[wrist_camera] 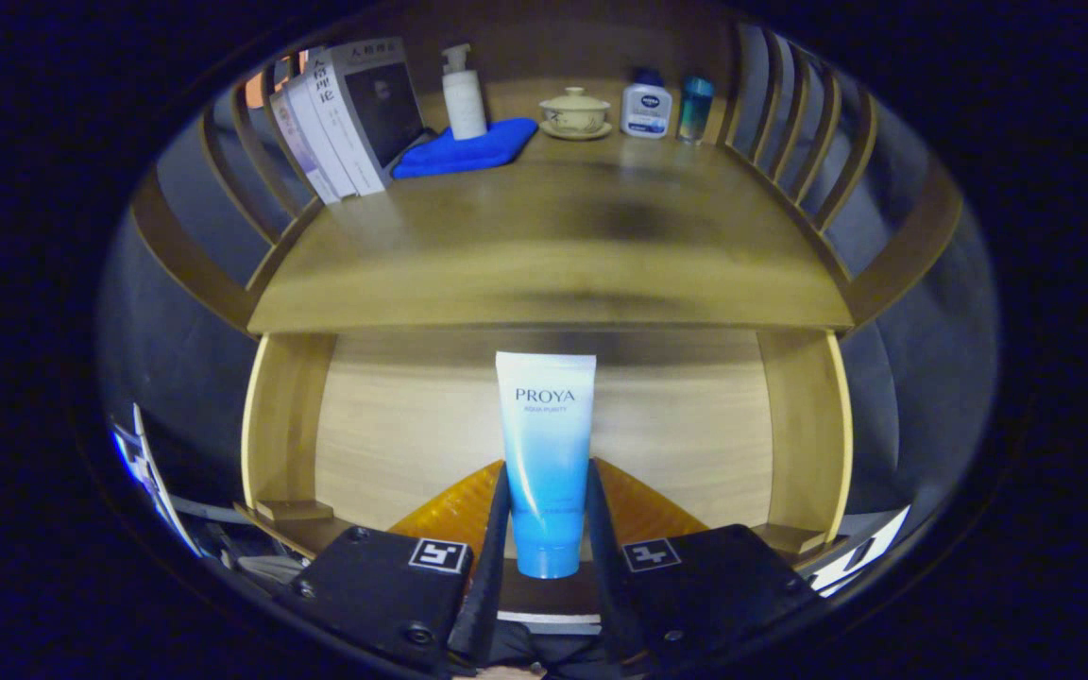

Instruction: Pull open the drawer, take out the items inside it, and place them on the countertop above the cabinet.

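Your tool (549, 515) is squeezing the white and blue plastic tube (546, 453), one finger pressed on each side. The tube stands straight up over the open wooden drawer (412, 425). Above it is the brown wooden tabletop (544, 255), with books (346, 118), a blue cloth (464, 148) and a white pump bottle (463, 93) at the back.

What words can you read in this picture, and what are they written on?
"PROYA": on the blue-and-white tube, which the gripper holds between its fingers.
Smaller line under it on the tube: too small to read.
Characters on the books on the countertop: too blurred to read surely.
Logo on the small white bottle at the back: too small to read.
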The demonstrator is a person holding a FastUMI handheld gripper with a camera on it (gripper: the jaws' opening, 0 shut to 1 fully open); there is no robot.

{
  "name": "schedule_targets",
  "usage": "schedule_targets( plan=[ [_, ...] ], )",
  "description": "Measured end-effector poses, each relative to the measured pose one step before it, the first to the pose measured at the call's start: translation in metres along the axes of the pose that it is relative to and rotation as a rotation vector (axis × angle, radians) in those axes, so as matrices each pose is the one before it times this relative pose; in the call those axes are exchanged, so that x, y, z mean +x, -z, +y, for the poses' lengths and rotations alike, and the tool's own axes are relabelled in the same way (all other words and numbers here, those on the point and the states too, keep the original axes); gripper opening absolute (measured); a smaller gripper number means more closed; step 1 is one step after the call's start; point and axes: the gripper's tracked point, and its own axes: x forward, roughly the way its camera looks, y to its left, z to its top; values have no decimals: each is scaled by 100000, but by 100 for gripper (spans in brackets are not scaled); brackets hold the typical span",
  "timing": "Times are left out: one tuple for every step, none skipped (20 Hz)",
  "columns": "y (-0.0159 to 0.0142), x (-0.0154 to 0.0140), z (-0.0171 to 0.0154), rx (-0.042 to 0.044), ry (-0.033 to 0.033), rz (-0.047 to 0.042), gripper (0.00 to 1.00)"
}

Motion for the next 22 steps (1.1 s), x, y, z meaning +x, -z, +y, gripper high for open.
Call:
schedule_targets(
  plan=[
    [-634,-287,63,95,136,-313,46],
    [-619,-271,-52,133,554,-320,46],
    [-828,-76,-86,123,757,-575,46],
    [-851,-22,-38,-84,936,-238,46],
    [-862,130,35,197,432,-311,46],
    [-812,153,-16,517,668,-46,46],
    [-674,99,50,610,277,94,46],
    [-778,160,120,785,-280,145,46],
    [-724,149,153,953,-20,103,46],
    [-600,302,3,983,688,365,46],
    [-730,202,103,152,150,63,46],
    [-1038,516,28,-626,-277,62,46],
    [-754,365,191,232,-101,-183,46],
    [-877,445,116,466,-181,-256,46],
    [-759,376,141,511,-245,-276,46],
    [-758,193,48,-148,-87,-346,46],
    [-651,356,-4,-202,40,-510,46],
    [-825,366,9,-23,408,-761,46],
    [-360,403,-163,-517,216,-386,46],
    [-411,282,41,-439,-150,-693,46],
    [-150,300,17,-568,32,-575,46],
    [-229,470,5,220,-682,-200,46]
  ],
)
